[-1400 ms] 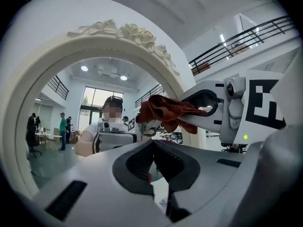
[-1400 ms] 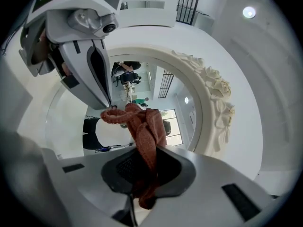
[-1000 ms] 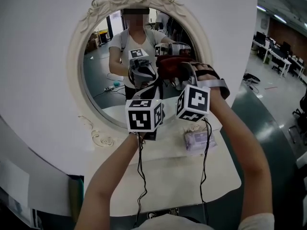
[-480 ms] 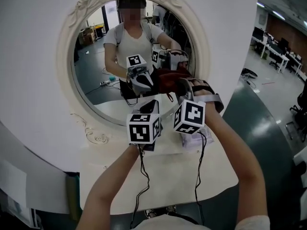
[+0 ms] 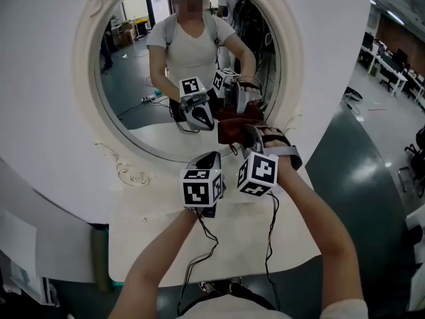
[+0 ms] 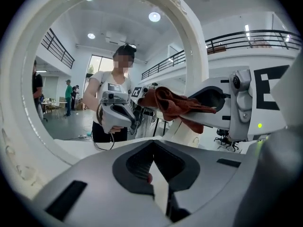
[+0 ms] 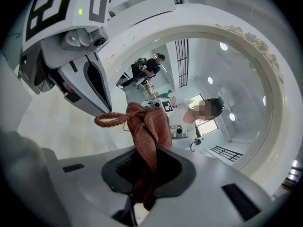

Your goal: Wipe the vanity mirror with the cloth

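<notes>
Low in the centre-right of the head view, the reddish-brown cloth (image 5: 230, 126) meets its own reflection near the lower rim of the oval vanity mirror (image 5: 85, 98) — whether it is actually pressing on the glass is hard to judge from this angle.

The risk is in the grip. The cloth is bunched into a narrow wad, not spread flat, so a firm sweep could drag it out of the jaws or let the hard jaw tips scrape the glass in its place. Its corded loop hangs loose at the left of the right gripper view and might snag. The two grippers also sit just beside each other in mid-frame, so a wide stroke may knock one against the other.

The right gripper (image 5: 251, 137) has its jaws clamped on the cloth, the wad rising out between them. The left gripper (image 5: 207, 159) has its jaws drawn together, apparently with nothing between them, pointing at the mirror without touching the cloth.
</notes>
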Demonstrator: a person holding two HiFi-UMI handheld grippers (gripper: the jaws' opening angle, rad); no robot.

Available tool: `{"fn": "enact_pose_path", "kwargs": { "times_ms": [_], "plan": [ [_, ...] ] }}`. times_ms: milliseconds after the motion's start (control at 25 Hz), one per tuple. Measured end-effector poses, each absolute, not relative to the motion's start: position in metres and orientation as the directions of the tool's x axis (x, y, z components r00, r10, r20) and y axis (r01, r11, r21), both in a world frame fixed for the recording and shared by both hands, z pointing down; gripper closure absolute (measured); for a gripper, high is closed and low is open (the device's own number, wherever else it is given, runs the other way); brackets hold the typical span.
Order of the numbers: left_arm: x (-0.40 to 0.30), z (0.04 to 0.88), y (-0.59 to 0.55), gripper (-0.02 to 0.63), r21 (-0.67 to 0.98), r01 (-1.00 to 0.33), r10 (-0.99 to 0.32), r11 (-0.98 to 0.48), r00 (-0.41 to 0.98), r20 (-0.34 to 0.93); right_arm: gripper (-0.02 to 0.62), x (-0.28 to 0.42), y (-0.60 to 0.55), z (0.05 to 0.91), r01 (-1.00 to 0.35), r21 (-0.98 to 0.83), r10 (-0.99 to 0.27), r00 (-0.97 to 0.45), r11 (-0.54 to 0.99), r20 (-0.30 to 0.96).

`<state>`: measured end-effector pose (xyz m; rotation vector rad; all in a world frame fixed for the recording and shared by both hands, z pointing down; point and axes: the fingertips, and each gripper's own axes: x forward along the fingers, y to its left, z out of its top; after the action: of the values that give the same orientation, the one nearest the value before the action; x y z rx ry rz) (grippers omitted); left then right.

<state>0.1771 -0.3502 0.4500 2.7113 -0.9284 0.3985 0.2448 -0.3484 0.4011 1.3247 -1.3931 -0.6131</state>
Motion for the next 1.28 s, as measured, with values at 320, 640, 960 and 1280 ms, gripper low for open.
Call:
{"fn": "enact_pose_path", "kwargs": {
  "times_ms": [320,640,960,1280],
  "plan": [
    [0.153,0.5,-0.35,0.595,0.182,-0.661,-0.563,-0.728,0.727,0.393,0.535,0.224,-0.353,0.462,-0.424,0.839,-0.892,0.137,0.341,0.432],
    [0.131,0.531,-0.35,0.595,0.2,-0.684,-0.561,-0.702,0.703,0.438,0.535,0.196,-0.36,0.508,-0.445,0.788,-0.854,0.093,0.425,0.513],
    [0.109,0.545,-0.352,0.595,0.21,-0.708,-0.571,-0.674,0.68,0.46,0.535,0.176,-0.365,0.537,-0.458,0.748,-0.818,0.076,0.48,0.571],
    [0.098,0.546,-0.352,0.595,0.219,-0.719,-0.58,-0.66,0.672,0.46,0.535,0.178,-0.366,0.539,-0.478,0.738,-0.815,0.076,0.477,0.575]
  ]
}}
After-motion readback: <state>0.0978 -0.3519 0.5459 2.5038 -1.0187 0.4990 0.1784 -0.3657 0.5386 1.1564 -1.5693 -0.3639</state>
